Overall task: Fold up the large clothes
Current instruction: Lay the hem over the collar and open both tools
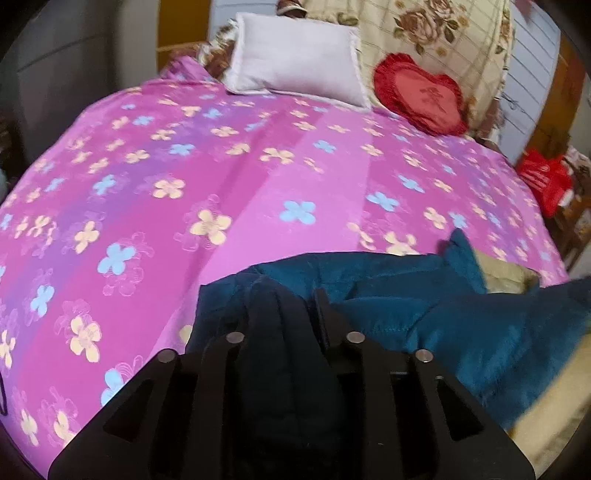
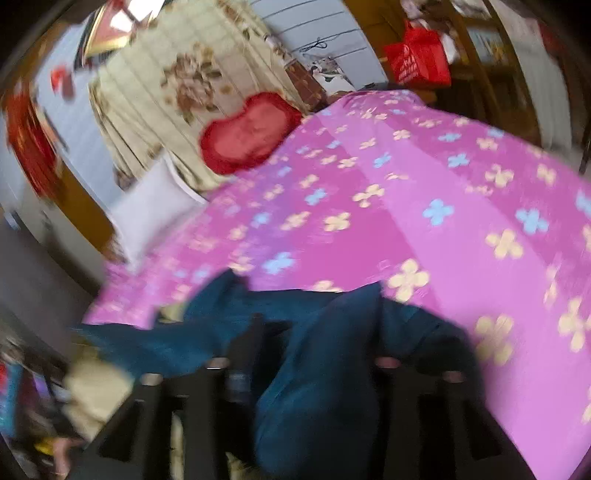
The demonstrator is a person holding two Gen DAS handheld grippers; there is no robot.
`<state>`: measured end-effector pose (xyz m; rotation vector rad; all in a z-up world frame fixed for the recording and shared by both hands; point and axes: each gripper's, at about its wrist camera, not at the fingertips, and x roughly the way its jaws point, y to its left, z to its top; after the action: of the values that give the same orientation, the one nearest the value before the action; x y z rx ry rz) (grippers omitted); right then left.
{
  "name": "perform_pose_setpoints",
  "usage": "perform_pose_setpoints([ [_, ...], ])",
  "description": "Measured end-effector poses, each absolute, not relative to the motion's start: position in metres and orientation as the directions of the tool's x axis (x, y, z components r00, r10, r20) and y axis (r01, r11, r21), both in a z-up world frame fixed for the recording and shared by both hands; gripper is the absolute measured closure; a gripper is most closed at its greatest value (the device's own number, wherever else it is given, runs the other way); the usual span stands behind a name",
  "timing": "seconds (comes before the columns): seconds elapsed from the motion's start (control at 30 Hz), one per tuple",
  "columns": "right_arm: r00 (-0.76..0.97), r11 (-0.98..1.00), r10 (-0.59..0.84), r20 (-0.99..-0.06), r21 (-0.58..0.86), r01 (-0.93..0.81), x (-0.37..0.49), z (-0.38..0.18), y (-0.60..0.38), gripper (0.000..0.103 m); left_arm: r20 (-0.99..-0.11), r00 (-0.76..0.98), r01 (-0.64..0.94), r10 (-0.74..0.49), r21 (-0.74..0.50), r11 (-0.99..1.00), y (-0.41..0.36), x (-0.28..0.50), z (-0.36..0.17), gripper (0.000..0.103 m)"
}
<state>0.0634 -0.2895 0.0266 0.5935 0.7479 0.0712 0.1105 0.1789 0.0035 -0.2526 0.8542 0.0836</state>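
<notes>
A large teal fleece garment (image 1: 461, 325) with a beige lining (image 1: 506, 277) lies bunched at the near edge of a bed covered by a pink flowered sheet (image 1: 258, 166). My left gripper (image 1: 290, 299) hangs over the garment's left end, jaws a narrow gap apart, with a dark fold standing in that gap. In the blurred right wrist view, the right gripper (image 2: 317, 332) stands with its jaws wide apart. The teal garment (image 2: 317, 398) lies loosely between and over its fingers, on the pink sheet (image 2: 443, 184).
A white pillow (image 1: 295, 62) and a red heart cushion (image 1: 421, 96) sit at the head of the bed against a rolled floral blanket (image 1: 424, 22). A red bag (image 1: 543, 177) hangs beyond the bed's far right side. Wooden furniture (image 2: 480, 74) stands behind it.
</notes>
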Motion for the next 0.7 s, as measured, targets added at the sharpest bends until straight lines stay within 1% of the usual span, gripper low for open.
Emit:
perform_pose_setpoints([
  [0.03,0.747,0.826,0.285,-0.6,0.55,0.127,0.058,0.031,-0.289,0.031,-0.75,0.659,-0.161,-0.053,-0.21,0.964,0.182,0.109,0.007,0.075],
  [0.07,0.755,0.826,0.287,-0.589,0.551,0.116,0.051,0.037,-0.289,0.022,-0.731,0.675,-0.147,-0.095,-0.26,0.954,0.189,0.102,0.017,0.069],
  [0.1,0.763,0.834,0.282,-0.582,0.542,0.106,0.043,0.043,-0.287,0.022,-0.716,0.688,-0.138,-0.116,-0.286,0.948,0.192,0.098,0.023,0.066],
  [0.13,0.771,0.841,0.283,-0.571,0.535,0.088,0.035,0.049,-0.285,0.022,-0.693,0.707,-0.128,-0.137,-0.317,0.94,0.197,0.091,0.031,0.059],
  [0.17,0.778,0.845,0.288,-0.558,0.531,0.068,0.029,0.054,-0.283,0.022,-0.666,0.731,-0.119,-0.149,-0.34,0.933,0.203,0.082,0.041,0.046],
  [0.2,0.79,0.851,0.295,-0.537,0.524,0.038,0.018,0.059,-0.282,0.022,-0.639,0.758,-0.126,-0.127,-0.335,0.934,0.207,0.072,0.052,0.038],
  [0.23,0.794,0.855,0.298,-0.53,0.517,0.025,0.012,0.062,-0.281,0.022,-0.615,0.783,-0.138,-0.094,-0.319,0.938,0.209,0.062,0.06,0.028],
  [0.27,0.795,0.864,0.304,-0.524,0.504,0.001,0.004,0.065,-0.279,0.022,-0.593,0.802,-0.141,-0.072,-0.305,0.942,0.21,0.051,0.066,0.027],
  [0.37,0.778,0.88,0.347,-0.523,0.468,-0.078,-0.009,0.069,-0.273,0.022,-0.568,0.82,-0.116,-0.069,-0.283,0.952,0.206,0.023,0.072,0.027],
  [0.43,0.752,0.9,0.358,-0.554,0.418,-0.12,-0.016,0.069,-0.265,0.022,-0.573,0.816,-0.096,-0.077,-0.264,0.96,0.199,0.007,0.067,0.027],
  [0.57,0.714,0.922,0.344,-0.61,0.362,-0.134,-0.018,0.063,-0.254,0.022,-0.594,0.798,-0.049,-0.102,-0.231,0.972,0.177,-0.015,0.051,0.027],
  [0.7,0.702,0.939,0.31,-0.641,0.323,-0.119,-0.005,0.061,-0.242,0.022,-0.635,0.763,-0.033,-0.118,-0.221,0.975,0.152,-0.005,0.039,0.027],
])
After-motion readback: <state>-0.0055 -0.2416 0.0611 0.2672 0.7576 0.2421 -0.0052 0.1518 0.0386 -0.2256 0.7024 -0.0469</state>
